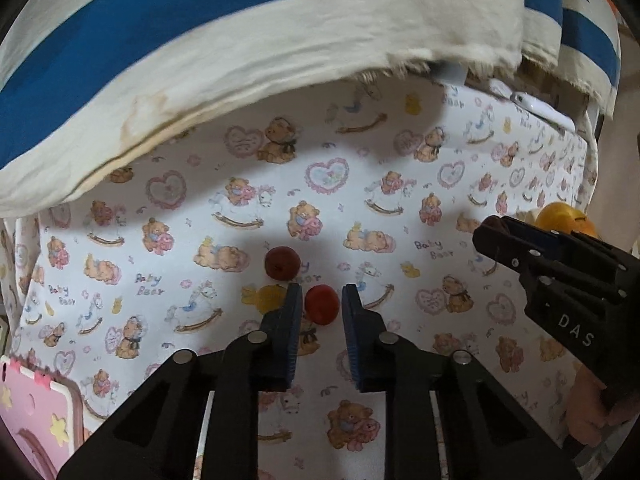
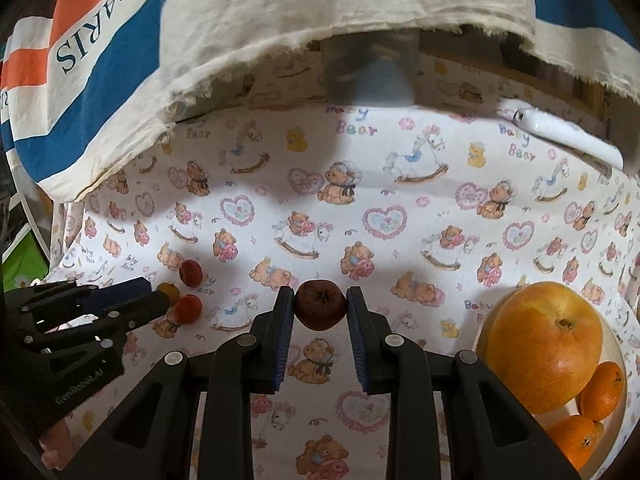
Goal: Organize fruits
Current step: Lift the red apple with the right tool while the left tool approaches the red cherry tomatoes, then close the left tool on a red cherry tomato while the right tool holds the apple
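- Your left tool [image 1: 322, 304] straddles a small red fruit [image 1: 321, 304] resting on the bear-print counter [image 1: 400, 420]. The pads sit close on both sides with slivers of gap showing, so it is not yet pinched.
- Your right tool [image 2: 320, 307] is pressed onto a dark, wrinkled red fruit [image 2: 320, 305], pads against its flanks.
- The plate [image 2: 618, 354] holding an apple [image 2: 546, 346] and oranges [image 2: 602, 390] lies low to the right of your right tool, which is the nearer one.
- Beyond the left tool lies another dark fruit [image 1: 282, 263].
- Only the right view shows the plate's contents and a yellowish fruit [image 2: 170, 291] by the left tool; the left view catches just the apple's top.
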Action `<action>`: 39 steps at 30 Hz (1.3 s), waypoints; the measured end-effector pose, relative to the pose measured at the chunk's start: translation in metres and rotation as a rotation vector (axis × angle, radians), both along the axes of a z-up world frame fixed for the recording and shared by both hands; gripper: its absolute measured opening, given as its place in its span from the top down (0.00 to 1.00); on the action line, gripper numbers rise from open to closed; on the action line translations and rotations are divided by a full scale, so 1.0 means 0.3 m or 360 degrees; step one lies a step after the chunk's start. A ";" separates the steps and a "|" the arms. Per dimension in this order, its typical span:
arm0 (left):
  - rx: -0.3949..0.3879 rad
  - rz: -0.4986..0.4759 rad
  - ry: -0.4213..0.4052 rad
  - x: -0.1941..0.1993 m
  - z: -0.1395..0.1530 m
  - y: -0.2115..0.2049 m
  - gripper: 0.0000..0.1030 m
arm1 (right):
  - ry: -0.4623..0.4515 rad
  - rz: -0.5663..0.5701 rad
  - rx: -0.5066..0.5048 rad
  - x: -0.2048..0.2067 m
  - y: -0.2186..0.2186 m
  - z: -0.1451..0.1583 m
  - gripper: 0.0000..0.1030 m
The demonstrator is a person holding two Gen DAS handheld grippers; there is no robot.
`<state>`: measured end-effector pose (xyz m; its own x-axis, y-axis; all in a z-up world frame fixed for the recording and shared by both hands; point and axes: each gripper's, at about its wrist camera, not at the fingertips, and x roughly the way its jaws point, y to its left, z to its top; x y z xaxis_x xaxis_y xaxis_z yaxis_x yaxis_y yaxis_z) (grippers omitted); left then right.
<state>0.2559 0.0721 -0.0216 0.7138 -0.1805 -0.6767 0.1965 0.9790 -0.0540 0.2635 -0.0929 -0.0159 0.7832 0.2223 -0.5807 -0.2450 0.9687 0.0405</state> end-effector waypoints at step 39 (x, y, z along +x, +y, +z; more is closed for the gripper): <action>0.0039 0.0001 -0.0010 -0.051 0.037 -0.052 1.00 | 0.0024 -0.0025 0.0056 0.016 -0.026 -0.012 0.73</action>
<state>0.2408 0.0564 -0.0107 0.7181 -0.1634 -0.6765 0.1961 0.9802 -0.0286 0.2684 -0.1006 -0.0196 0.7780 0.2308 -0.5844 -0.2291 0.9703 0.0782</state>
